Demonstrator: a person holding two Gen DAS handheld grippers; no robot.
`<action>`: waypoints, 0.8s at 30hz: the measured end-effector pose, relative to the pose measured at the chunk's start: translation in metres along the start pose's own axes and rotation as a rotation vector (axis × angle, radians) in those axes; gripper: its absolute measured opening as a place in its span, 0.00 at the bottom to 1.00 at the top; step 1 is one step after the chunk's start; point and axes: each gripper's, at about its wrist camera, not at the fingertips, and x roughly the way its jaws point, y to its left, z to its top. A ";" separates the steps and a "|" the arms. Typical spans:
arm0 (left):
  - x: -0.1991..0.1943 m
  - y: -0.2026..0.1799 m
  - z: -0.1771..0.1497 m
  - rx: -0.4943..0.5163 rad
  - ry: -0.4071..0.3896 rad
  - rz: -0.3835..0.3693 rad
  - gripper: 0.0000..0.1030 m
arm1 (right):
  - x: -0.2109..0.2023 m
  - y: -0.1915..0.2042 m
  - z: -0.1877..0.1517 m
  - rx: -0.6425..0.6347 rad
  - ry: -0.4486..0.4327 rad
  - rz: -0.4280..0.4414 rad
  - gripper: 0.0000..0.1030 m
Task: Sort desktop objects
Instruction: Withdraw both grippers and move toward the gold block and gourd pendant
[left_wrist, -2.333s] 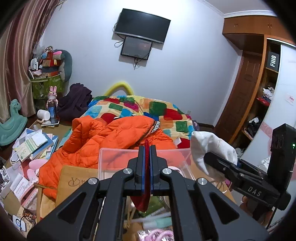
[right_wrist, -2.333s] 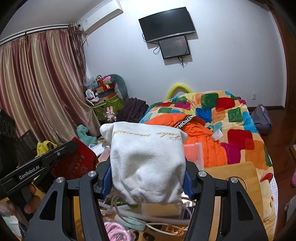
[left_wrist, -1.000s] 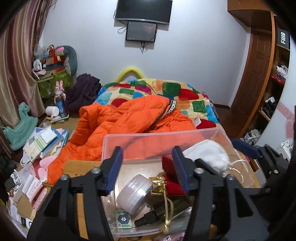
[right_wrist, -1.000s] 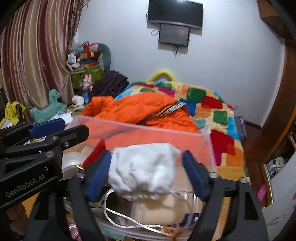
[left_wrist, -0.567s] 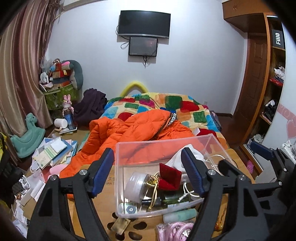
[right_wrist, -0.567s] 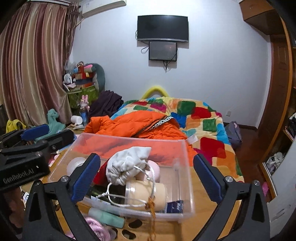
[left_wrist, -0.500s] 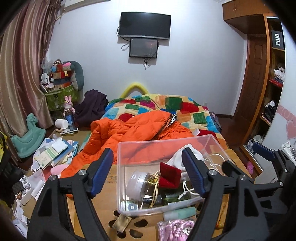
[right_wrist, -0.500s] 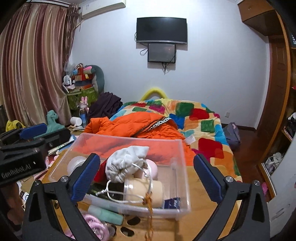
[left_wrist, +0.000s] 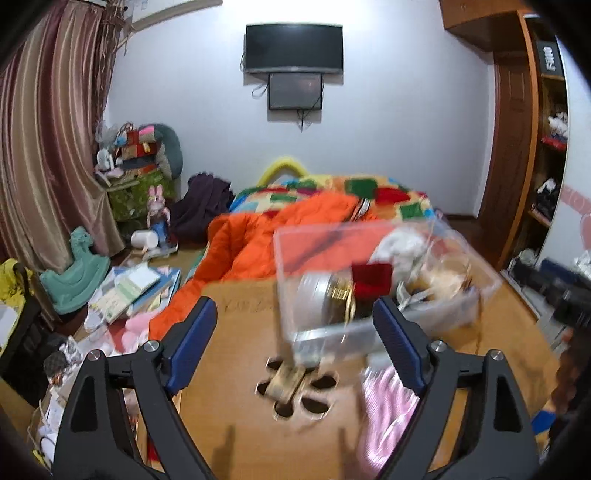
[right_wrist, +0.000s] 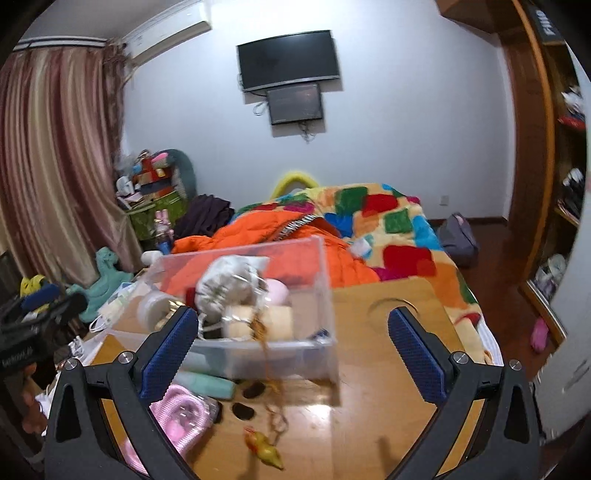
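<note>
Both hand-held grippers wide apart, holding nothing, above the wooden table (right_wrist: 388, 373).
Next: pick the pink fluffy item (right_wrist: 181, 410), lower left; drop into clear plastic bin (right_wrist: 317, 295).

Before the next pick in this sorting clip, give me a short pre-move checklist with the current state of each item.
1. Left gripper open and empty: ok.
2. Right gripper open and empty: ok.
3. White drawstring pouch inside the clear plastic bin: ok.
4. Red box inside the bin: ok.
5. Pink item and mint tube sorted: not ok, both lie on the wooden table.
6. Image sharp enough to aim: not ok, motion blur.
</note>
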 end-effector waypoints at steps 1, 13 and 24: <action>0.004 0.003 -0.008 -0.005 0.022 -0.006 0.84 | 0.001 -0.004 -0.004 0.006 0.005 -0.006 1.00; 0.037 0.030 -0.064 -0.116 0.188 -0.067 0.89 | 0.010 -0.006 -0.056 -0.116 0.146 0.002 1.00; 0.061 0.032 -0.060 -0.100 0.253 -0.060 0.80 | 0.023 0.003 -0.086 -0.186 0.225 0.032 0.84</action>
